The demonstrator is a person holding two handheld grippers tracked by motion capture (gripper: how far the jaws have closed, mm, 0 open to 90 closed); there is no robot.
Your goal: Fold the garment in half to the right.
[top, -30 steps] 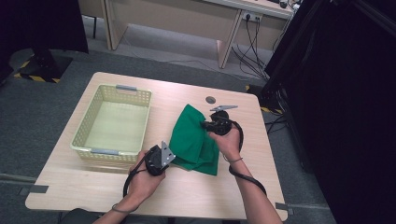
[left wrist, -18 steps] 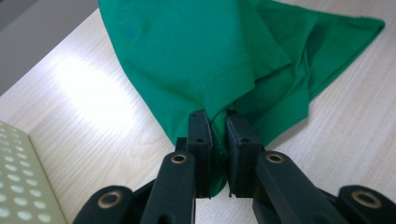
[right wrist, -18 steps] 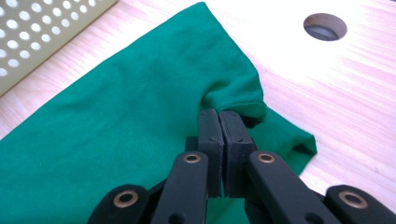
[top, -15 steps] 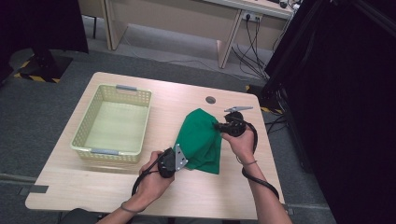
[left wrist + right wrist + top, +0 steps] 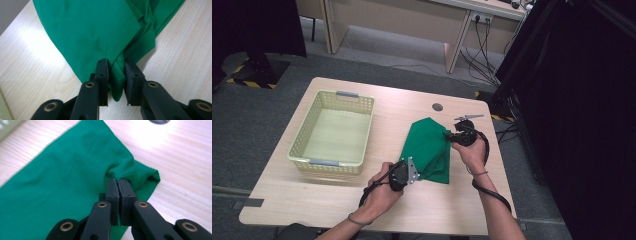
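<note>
Grey carpet runs round my work surface, a pale wooden table (image 5: 337, 200), with desks and trailing cables at the far end of the room. On the table's right half lies the green cloth (image 5: 428, 149), folded into a long shape whose point aims at the far edge, close to a round cable hole (image 5: 437, 107). To its left, well apart, stands the yellow basket (image 5: 332, 162), nothing in it.

My left gripper (image 5: 116, 75) sits at the cloth's near corner. Its jaws have just been opening: in the left gripper view they stand a little apart with a bunched fold of the hem between them, and I see a gap on the right side of that fold, so the pads no longer pinch it. The cloth's corner rests on the wood there.

My right gripper (image 5: 117, 187) is at the cloth's right edge, about midway along. Its jaws are pressed together on a small pucker of fabric, which rises slightly at the pinch while the rest of the cloth lies flat on the table.
</note>
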